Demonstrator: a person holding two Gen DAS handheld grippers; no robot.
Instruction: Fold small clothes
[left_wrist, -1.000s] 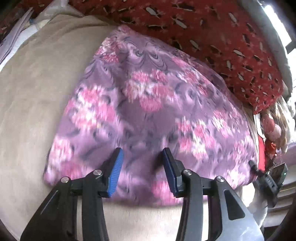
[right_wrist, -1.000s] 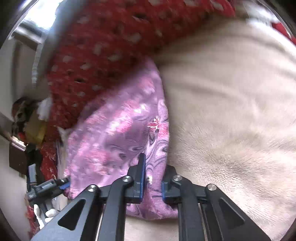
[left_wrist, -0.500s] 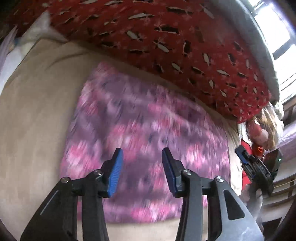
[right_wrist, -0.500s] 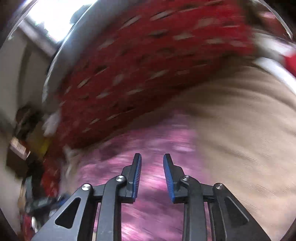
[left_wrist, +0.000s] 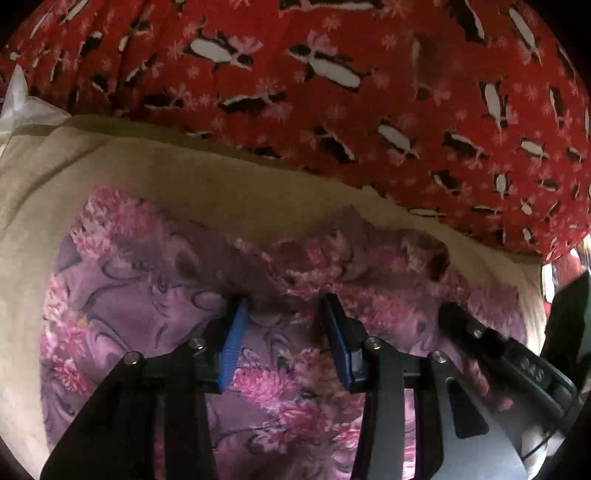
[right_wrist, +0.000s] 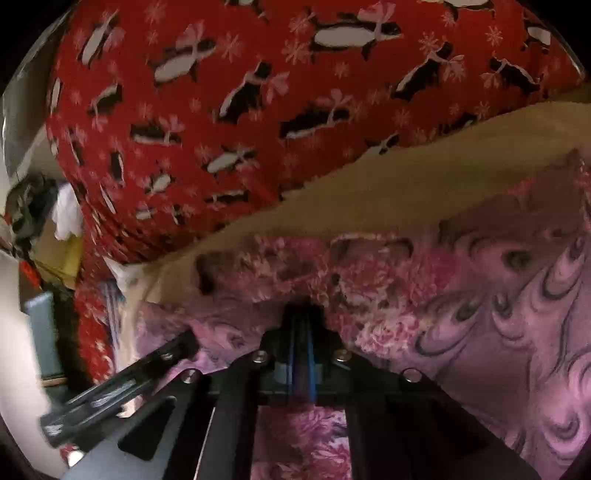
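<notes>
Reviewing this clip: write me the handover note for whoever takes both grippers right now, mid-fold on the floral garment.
Left gripper: jaws open, tips at the bunched far edge of the purple floral garment, not pinching it.
Right gripper: jaws have just closed, shut at the same bunched edge; whether cloth is pinched cannot be told.
Garment lies on the beige blanket, near the red penguin fabric.
Done: a first fold, apparently.
Left: secure the edge and finish folding.
</notes>
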